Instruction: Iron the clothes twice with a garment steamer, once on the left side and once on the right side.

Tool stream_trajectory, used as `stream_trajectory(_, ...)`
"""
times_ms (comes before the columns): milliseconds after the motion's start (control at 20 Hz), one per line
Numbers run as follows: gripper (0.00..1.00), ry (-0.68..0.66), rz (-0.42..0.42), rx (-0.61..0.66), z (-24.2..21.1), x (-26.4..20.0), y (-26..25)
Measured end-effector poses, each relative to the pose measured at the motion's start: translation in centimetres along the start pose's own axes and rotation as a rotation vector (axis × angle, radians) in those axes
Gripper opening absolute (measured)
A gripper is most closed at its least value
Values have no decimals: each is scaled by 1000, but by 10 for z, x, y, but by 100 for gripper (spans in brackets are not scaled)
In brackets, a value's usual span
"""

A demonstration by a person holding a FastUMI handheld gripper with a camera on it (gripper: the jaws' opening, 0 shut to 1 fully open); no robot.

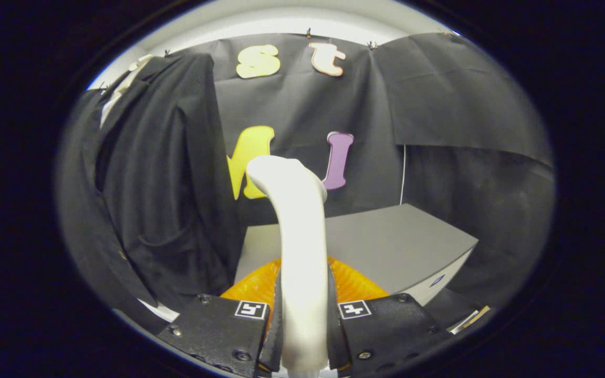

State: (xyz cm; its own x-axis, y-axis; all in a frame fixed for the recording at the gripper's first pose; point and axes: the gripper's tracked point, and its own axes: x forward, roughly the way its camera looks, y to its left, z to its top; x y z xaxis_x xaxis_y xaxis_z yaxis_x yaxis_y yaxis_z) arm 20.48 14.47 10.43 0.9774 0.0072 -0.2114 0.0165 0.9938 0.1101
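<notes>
Gripper view: claw (pixel 303 320) clamped on steamer (pixel 297 231); dark garment (pixel 150 199) beside, grey table (pixel 397 247) beyond.

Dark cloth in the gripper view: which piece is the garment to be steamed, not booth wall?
The black jacket hanging beside the white steamer held in the gripper. Its pale collar lining sets it apart from the flat wall cloth.

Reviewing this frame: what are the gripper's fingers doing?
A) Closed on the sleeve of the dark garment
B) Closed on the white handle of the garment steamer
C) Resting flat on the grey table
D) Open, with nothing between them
B: the gripper has both fingers pressed against the white steamer handle, which rises between them, with the dark garment hanging apart, off to the left.
</notes>
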Motion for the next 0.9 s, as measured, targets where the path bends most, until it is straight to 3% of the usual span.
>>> stream_trajectory(400, 36, -195, 51, 18, 18, -106, 66)
stream_trajectory(900, 36, -453, 133, 21, 103, -112, 152)
